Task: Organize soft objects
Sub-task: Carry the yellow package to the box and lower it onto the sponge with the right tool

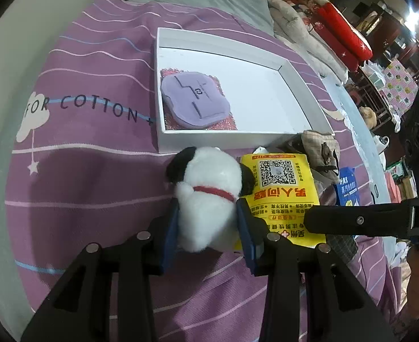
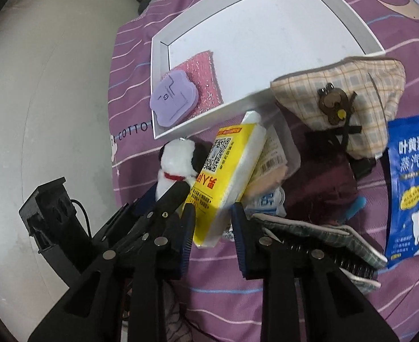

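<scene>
A purple striped bedsheet (image 1: pixel 81 188) is spread over a bed, with a shallow white tray (image 1: pixel 306 85) laid on it. Inside the tray, at its near left corner, a lilac foam pad (image 1: pixel 195 99) is stacked on a pink glittery sponge (image 2: pixel 200 68).

Just in front of the tray's near wall, a small white plush dog (image 1: pixel 206 196) (black ears, red collar) is clamped by the body between the blue pads of the left gripper (image 1: pixel 208 222).

Touching the dog's right side is a yellow tissue pack (image 2: pixel 226 179) printed with a QR code. Its near end is caught between the fingers of the right gripper (image 2: pixel 213 222), whose pads are pressed against its sides.

The space beyond the pack is crowded: a checked cloth pouch (image 2: pixel 337 97) with a brown bear charm is leaned against the tray's near corner, a dark maroon cloth (image 2: pixel 323 182) is heaped below it, a blue eye-mask packet (image 2: pixel 411 182) is lying at the far right, and a green plaid pad (image 2: pixel 331 239) is pressed beside the right gripper's outer finger.
</scene>
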The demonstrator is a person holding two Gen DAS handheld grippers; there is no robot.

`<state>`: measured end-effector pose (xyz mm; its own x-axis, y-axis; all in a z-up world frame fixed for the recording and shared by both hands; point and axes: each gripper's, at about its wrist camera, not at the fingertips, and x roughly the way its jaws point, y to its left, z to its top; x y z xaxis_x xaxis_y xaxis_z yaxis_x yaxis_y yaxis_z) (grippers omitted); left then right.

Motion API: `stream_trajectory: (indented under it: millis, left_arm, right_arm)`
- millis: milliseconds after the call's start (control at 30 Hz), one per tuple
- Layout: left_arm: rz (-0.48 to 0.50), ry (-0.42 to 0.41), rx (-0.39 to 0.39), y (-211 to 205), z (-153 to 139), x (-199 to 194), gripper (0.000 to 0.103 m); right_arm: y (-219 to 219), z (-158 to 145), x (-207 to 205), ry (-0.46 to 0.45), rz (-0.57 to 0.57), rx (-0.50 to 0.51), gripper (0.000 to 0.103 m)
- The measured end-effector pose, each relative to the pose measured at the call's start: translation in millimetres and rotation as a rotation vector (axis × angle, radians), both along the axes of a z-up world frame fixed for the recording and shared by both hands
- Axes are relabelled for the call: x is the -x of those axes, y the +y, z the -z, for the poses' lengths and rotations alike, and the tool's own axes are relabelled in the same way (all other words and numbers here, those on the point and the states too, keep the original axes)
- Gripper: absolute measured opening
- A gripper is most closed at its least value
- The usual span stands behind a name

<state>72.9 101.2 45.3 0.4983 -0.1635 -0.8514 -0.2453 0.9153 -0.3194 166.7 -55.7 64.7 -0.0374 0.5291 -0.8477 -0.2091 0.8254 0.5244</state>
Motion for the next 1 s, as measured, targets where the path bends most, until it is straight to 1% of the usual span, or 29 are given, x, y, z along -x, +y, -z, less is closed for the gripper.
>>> stream_trajectory:
  millis: [67,133,167,333,533,733,1000]
  left_arm:
    - [0.0,0.001,-0.013,-3.1,-0.9,0.3,0.041]
    - [-0.001,0.001,-0.032,-5.7,-1.7,0.7,0.041]
    - [-0.003,0.0,-0.038,-6.7,-2.1,1.1,0.04]
    - [-0.005,-0.01,-0.031,-6.6,-4.2,3.6,0.04]
    - [-0.01,-0.041,-0.005,-2.4,-13.6,8.2,0.04]
    - [-0.036,-0.065,-0.007,2.2,-25.0,12.5,0.04]
    - [-0.073,-0.11,-0.025,8.4,-40.7,13.2,0.04]
  right_arm:
    - [3.5,1.3,0.8,-0.006,-0.007,0.014,0.024]
    - [6.9,4.2,0.0,-0.01,0.003,0.027,0.019]
    - [7.8,5.0,0.0,-0.011,0.004,0.024,0.019]
    - [7.8,4.6,2.0,-0.039,-0.002,0.01,0.013]
    - [3.0,-1.1,5.5,-0.062,-0.017,-0.009,0.013]
    - [0.4,-9.4,6.9,-0.071,-0.035,-0.055,0.012]
    - [-6.2,-30.1,-0.3,-0.128,-0.041,-0.107,0.012]
